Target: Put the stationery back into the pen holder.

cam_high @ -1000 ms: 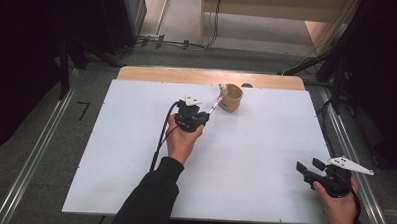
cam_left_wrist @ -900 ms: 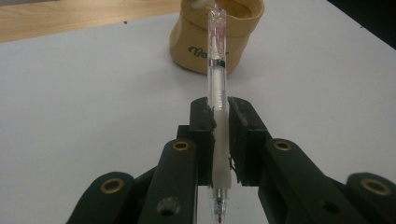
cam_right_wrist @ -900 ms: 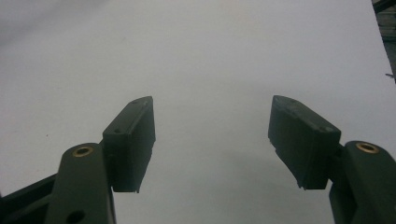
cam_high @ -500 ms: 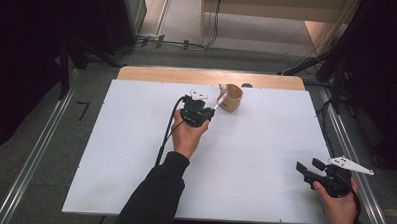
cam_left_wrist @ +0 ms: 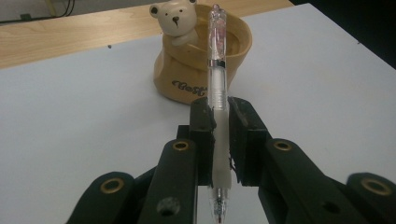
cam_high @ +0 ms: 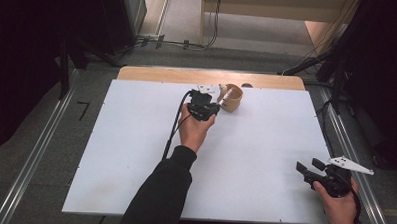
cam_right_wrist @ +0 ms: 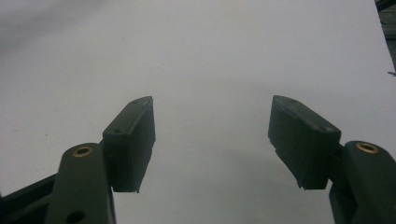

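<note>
left arm's stretched out over the middle of the table, sleeve dark, and the left gripper (cam_high: 213, 100) has its jaws clamped tight on a pen (cam_left_wrist: 218, 93). right gripper (cam_high: 312, 172) sits low at the near right corner, jaws spread wide, nothing in them.

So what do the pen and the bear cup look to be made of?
Pen: clear plastic, glossy; you can see through the barrel, with a frosted, rubbery-looking grip between the left gripper's jaws. Bear cup: probably glazed ceramic, tan and smooth with a soft sheen; could be resin.
</note>
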A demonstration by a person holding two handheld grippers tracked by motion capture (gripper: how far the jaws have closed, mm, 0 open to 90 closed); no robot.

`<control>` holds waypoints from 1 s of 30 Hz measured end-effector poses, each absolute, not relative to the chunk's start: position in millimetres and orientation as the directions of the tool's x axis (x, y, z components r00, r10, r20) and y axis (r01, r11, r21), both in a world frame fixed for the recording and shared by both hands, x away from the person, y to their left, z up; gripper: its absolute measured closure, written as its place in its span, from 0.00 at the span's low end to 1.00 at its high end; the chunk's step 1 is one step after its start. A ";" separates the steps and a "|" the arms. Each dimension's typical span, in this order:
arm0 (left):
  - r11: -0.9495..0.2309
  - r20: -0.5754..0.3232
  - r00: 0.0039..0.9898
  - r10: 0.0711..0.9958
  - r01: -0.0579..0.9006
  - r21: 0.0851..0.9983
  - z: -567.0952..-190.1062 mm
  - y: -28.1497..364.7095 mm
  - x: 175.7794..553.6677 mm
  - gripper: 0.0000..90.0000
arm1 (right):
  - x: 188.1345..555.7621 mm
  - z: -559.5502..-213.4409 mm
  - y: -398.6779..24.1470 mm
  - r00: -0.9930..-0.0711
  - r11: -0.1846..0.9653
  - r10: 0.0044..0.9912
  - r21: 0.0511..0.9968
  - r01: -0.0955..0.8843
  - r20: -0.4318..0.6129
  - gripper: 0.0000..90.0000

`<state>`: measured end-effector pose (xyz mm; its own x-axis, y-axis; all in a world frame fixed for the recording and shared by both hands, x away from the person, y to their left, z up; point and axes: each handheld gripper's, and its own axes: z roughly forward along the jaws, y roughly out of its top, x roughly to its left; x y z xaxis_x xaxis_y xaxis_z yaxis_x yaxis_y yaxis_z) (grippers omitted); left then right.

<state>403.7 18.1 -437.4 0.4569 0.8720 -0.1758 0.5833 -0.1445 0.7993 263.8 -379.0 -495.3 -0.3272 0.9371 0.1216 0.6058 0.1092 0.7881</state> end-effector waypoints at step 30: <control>-0.123 -0.185 0.426 0.886 0.599 0.791 -431.9 7.3 418.9 0.90 | 266.3 -498.1 -378.5 -0.332 0.114 0.935 0.779 0.616 0.126 0.34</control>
<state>418.9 7.3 -431.9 0.4256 0.8858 -0.1851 0.5991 -0.1225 0.7912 266.3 -378.5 -498.1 -0.3319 0.9349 0.1260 0.6161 0.1137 0.7794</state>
